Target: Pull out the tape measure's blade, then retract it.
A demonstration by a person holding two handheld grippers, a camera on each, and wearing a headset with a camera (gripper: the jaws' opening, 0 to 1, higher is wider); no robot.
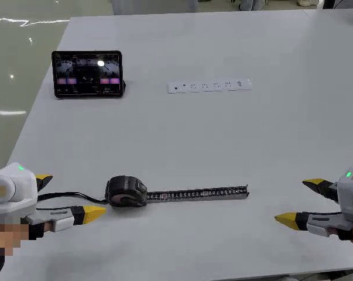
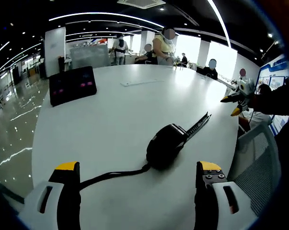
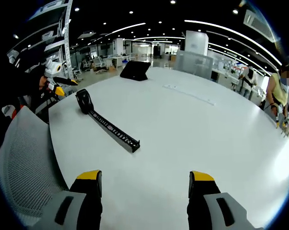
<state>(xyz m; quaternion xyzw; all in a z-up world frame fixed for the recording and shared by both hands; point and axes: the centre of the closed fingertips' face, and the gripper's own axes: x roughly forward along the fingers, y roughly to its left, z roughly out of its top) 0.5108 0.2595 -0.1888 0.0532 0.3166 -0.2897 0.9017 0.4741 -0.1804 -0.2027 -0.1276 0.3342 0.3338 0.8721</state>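
Note:
A black tape measure (image 1: 126,191) lies on the white table (image 1: 211,134), its blade (image 1: 198,194) drawn out to the right and ending at a hook (image 1: 245,190). A black wrist strap (image 1: 68,195) trails left from the case. My left gripper (image 1: 71,196) is open just left of the case, its yellow-tipped jaws on either side of the strap, and in the left gripper view the case (image 2: 167,144) lies ahead between the fingers (image 2: 67,184). My right gripper (image 1: 302,202) is open at the right, apart from the blade's end (image 3: 133,144).
A dark tablet (image 1: 88,74) stands propped at the back left. A white power strip (image 1: 209,85) lies at the back centre. The table's front edge runs close below both grippers. A mesh chair back (image 3: 27,163) stands by the table, and several people are in the background.

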